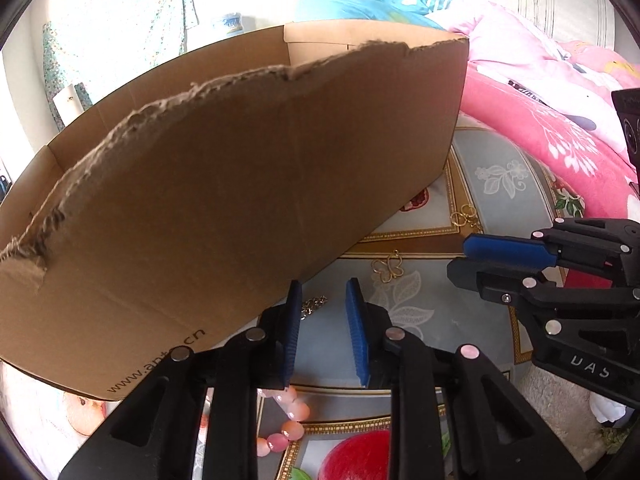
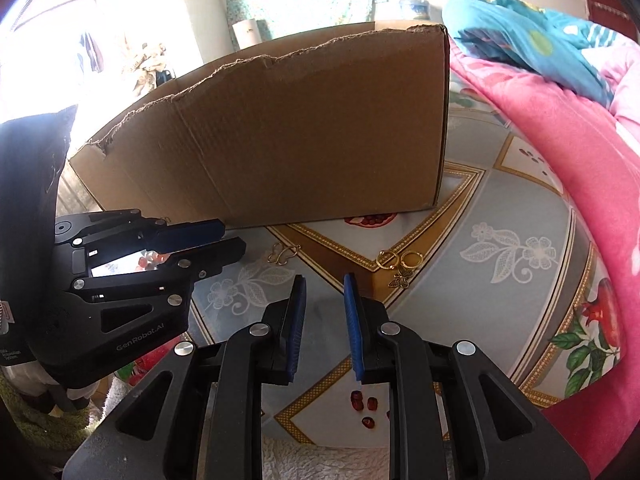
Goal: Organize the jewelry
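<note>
A torn-topped cardboard box (image 1: 224, 184) stands on the patterned cloth; it also shows in the right wrist view (image 2: 288, 132). My left gripper (image 1: 324, 292) is open and empty beside the box's near wall. A silver chain (image 1: 314, 306) lies between its fingertips on the cloth. A pink bead bracelet (image 1: 288, 424) lies under its jaws. A gold butterfly piece (image 1: 387, 267) lies just ahead. Gold rings with a butterfly charm (image 2: 396, 266) lie ahead of my right gripper (image 2: 324, 280), which is open and empty. A gold butterfly piece (image 2: 283, 255) lies to its left.
A pink quilt (image 2: 580, 184) borders the cloth on the right, with a blue quilt (image 2: 520, 36) behind it. The right gripper's body (image 1: 560, 280) shows in the left wrist view, the left gripper's body (image 2: 132, 272) in the right wrist view.
</note>
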`<state>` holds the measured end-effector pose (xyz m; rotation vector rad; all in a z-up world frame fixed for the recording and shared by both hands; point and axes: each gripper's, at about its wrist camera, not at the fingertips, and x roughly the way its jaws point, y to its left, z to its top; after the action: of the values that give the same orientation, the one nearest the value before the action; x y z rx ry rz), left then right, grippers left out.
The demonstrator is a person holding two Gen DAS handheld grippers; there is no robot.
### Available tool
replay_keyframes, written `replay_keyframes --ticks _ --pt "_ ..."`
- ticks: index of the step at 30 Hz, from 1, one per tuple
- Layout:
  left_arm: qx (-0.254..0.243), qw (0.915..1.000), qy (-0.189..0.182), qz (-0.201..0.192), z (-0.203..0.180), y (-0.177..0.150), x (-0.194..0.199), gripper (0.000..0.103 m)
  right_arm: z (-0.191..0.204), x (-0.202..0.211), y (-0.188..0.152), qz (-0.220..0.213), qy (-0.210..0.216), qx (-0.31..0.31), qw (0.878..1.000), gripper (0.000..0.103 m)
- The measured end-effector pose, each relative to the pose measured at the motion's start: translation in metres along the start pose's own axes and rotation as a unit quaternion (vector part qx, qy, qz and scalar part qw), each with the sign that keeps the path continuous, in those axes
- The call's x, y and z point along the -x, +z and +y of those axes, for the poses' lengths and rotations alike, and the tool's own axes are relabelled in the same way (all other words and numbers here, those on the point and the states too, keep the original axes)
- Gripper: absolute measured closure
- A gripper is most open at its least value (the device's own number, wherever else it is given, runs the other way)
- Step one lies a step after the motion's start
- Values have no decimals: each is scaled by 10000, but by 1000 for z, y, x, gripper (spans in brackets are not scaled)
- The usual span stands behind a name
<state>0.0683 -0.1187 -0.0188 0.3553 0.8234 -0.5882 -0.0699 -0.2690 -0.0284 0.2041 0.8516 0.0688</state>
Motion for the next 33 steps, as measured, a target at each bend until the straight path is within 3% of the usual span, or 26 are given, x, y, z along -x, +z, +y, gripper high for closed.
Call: replay_keyframes --ticks 2,7,16,20,33 --pt "-34 10000 8 -15 -1 0 -1 96 -1 0 0 -1 -2 -13 10000 84" --pt "-117 9999 -72 -90 -5 -4 3 103 -1 5 -2 -53 -48 -23 10000 84" --pt "217 9987 -371 -280 -4 -11 29 103 7 16 -4 -161 -90 66 9998 83" --pt "331 9982 -421 -278 -1 -17 32 103 14 13 -2 -35 66 281 9996 72" --pt "570 9957 -575 -456 7 -28 48 103 36 -16 19 178 212 1025 9943 72"
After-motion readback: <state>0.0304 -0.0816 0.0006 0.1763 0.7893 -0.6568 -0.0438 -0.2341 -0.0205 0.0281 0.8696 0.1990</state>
